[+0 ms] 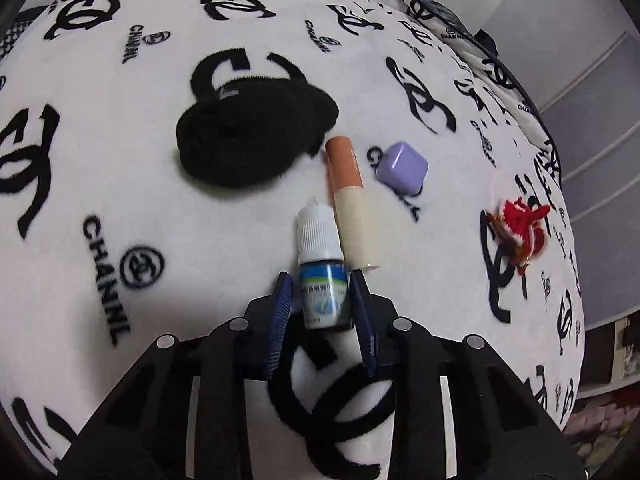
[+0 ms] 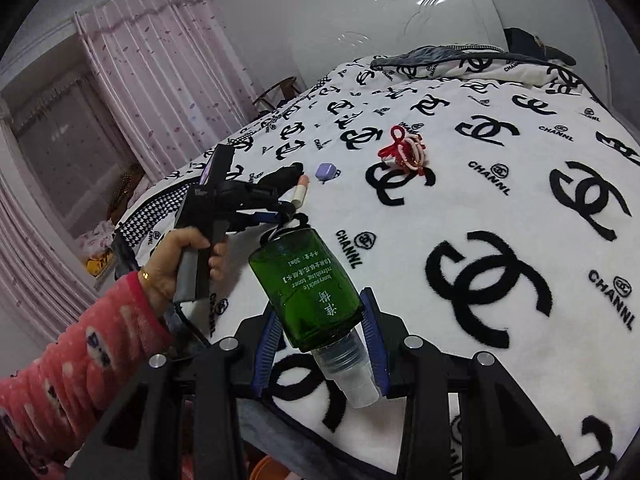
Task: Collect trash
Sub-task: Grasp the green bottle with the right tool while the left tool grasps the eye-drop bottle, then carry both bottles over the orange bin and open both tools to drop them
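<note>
We note both grippers busy over the logo-printed white blanket [image 1: 120,168]. The left gripper [image 1: 322,300] has its blue pads against a small dropper bottle [image 1: 322,264], white-capped, blue-labelled; the bottle lies on the blanket and, as we judge, is gripped but not yet lifted. The right gripper [image 2: 320,344] is clamped on the neck end of a green toner bottle [image 2: 308,288], held off the bed with its clear cap toward the camera. So we count one item in hand and a second being taken. Left on the blanket: an orange-and-cream tube [image 1: 352,204] touching the dropper bottle, a black knitted item [image 1: 256,136] just beyond, a small purple case [image 1: 402,168] near the tube, and a red-and-white tangle of hair ties [image 1: 520,232] well apart. We see no bin in either view, so nothing shows as deposited yet.
</note>
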`<state>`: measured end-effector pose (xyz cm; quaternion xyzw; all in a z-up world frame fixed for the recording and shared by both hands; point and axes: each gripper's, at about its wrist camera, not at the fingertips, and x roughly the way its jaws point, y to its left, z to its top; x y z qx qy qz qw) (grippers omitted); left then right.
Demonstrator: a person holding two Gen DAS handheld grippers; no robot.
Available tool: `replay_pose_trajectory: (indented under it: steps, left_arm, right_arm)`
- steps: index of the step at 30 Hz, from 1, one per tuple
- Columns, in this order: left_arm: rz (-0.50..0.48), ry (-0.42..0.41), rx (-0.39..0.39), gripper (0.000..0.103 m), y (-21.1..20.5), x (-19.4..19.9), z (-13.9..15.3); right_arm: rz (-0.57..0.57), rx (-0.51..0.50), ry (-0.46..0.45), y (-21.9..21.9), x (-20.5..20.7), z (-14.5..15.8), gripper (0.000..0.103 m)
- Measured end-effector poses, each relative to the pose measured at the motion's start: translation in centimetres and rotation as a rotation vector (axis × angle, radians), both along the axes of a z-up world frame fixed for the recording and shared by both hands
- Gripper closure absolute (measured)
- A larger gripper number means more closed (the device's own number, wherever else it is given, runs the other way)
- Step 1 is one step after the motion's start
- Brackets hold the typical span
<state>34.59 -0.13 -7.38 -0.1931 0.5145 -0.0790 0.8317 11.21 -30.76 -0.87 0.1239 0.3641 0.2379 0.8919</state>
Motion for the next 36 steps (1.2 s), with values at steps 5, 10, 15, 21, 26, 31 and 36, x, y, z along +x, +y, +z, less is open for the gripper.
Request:
replay_pose_trajectory:
  steps: [5, 10, 15, 21, 26, 31, 36]
  left_arm:
    - [-0.003, 0.018, -0.004, 0.079, -0.1, 0.2, -0.2]
    - [-0.002, -0.014, 0.001, 0.079, 0.3, -0.8, 0.8]
    - [-0.086, -0.091, 0.007, 0.079, 0.8, -4.9, 3.6]
    - [-0.287, -0.172, 0.053, 0.079, 0.4, -16.7, 5.8]
    - [-0.411, -0.172, 0.061, 0.079, -0.5, -27.3, 4.0]
    - [-0.503, -0.06, 0.068, 0.079, -2.2, -33.3, -2.4]
    - [-0.518, 0.221, 0.061, 0.079, -3.9, -35.4, -14.0]
  right_arm:
    - [-0.005, -0.001, 0.007, 0.0, 0.1, -0.1, 0.064]
    - [-0.015, 0.014, 0.01, -0.4, -0.1, -0.2, 0.064]
    - [0.002, 0.015, -0.001, 0.3, -1.5, 0.3, 0.064]
    - [0.057, -0.03, -0.013, 2.3, -5.8, 0.4, 0.064]
    - [0.101, -0.104, 0.027, 4.8, -10.5, -2.1, 0.064]
    - [0.144, -0.112, 0.156, 6.9, -14.4, -7.5, 0.064]
    - [0.132, -0.122, 0.39, 8.4, -16.3, -16.2, 0.064]
